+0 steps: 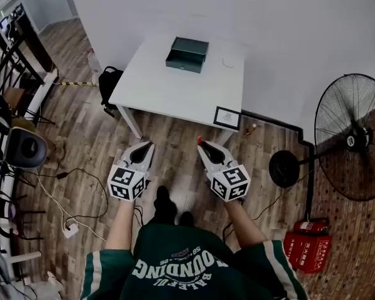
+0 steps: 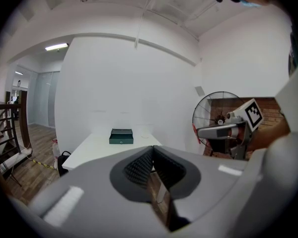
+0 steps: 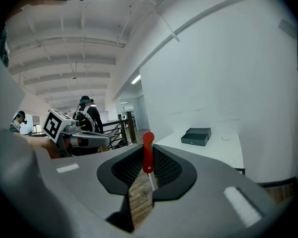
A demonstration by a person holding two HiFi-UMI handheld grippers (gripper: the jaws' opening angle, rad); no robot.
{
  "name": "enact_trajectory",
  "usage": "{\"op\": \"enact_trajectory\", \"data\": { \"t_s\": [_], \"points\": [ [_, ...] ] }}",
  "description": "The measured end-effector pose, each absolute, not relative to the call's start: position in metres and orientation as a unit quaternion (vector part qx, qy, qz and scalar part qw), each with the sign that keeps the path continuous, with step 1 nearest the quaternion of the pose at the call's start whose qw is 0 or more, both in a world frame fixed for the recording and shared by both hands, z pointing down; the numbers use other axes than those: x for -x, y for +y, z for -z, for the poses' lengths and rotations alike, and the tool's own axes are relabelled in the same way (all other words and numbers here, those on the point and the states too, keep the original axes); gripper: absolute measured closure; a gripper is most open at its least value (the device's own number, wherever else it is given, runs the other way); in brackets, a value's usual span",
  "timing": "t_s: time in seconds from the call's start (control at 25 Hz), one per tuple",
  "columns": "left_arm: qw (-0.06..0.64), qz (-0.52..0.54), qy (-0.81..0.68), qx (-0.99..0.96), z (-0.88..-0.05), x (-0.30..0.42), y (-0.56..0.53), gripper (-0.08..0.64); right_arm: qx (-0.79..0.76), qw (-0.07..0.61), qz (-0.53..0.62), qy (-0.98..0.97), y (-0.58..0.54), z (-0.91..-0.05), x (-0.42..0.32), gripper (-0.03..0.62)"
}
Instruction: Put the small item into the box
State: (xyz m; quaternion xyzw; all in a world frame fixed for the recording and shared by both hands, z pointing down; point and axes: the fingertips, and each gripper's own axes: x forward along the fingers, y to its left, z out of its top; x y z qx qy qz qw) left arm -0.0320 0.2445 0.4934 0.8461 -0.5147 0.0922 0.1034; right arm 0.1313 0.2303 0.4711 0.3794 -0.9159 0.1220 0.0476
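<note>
The right tool [image 3: 148, 168] pinches a slim red item [image 3: 147, 150], the left tool [image 2: 152, 152] closed on nothing; that thin hold may slip before the green box [image 1: 187, 54] at upper centre

Matt box [image 1: 187, 54]; seemingly wooden floor [image 1: 175, 149].

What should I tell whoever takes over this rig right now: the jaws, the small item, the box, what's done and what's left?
Left gripper: jaws together, empty.
Right gripper: jaws shut on the small red item, which sticks up from them.
The dark green box sits at the far side of the white table. Both grippers are short of the table, over the wood floor.
Done: the item is in the grasp.
Left: step to the table and put the item into the box. I can't tell whether the box is open.
</note>
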Motion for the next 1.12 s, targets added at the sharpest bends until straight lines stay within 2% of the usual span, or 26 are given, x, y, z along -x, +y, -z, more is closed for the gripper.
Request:
{"op": "enact_trajectory", "data": {
  "t_s": [0.76, 1.12],
  "points": [
    [0.093, -0.102, -0.460, -0.877, -0.500, 0.102, 0.066, 0.508, -0.425, 0.072, -0.112, -0.895, 0.082, -0.479, -0.053, 0.537],
    [0.097, -0.108, -0.439, -0.887, -0.507, 0.103, 0.006, 0.508, -0.444, 0.084, -0.118, -0.884, 0.028, -0.493, -0.052, 0.536]
  ]
}}
